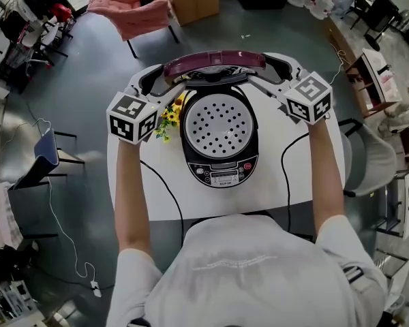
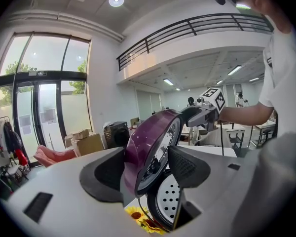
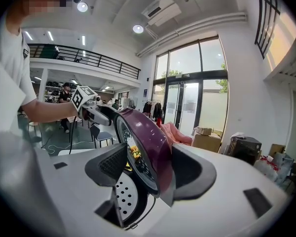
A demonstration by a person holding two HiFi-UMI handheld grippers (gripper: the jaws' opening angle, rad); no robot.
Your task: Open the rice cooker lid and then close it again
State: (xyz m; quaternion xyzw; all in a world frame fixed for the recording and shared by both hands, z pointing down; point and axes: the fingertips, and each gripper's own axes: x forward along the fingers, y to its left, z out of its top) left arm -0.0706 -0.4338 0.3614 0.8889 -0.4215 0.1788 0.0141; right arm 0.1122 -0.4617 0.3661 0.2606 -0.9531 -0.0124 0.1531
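Observation:
The rice cooker (image 1: 221, 172) stands mid-table with its purple lid (image 1: 215, 65) raised upright at the back. A perforated white tray (image 1: 218, 125) shows inside the pot. My left gripper (image 1: 165, 80) straddles the lid's left end and my right gripper (image 1: 273, 73) its right end. In the left gripper view the lid (image 2: 150, 147) stands between the jaws of the left gripper (image 2: 148, 172), with no pad clearly pressing on it. The right gripper view shows the same: the lid (image 3: 148, 142) sits inside the right gripper (image 3: 148, 169), whose jaws stand wide.
A sprig of yellow sunflowers (image 1: 169, 118) lies left of the cooker on the round white table (image 1: 150, 182). Black cords (image 1: 286, 176) run off the table's front. A pink-draped chair (image 1: 129, 9) stands behind, a grey chair (image 1: 371, 162) to the right.

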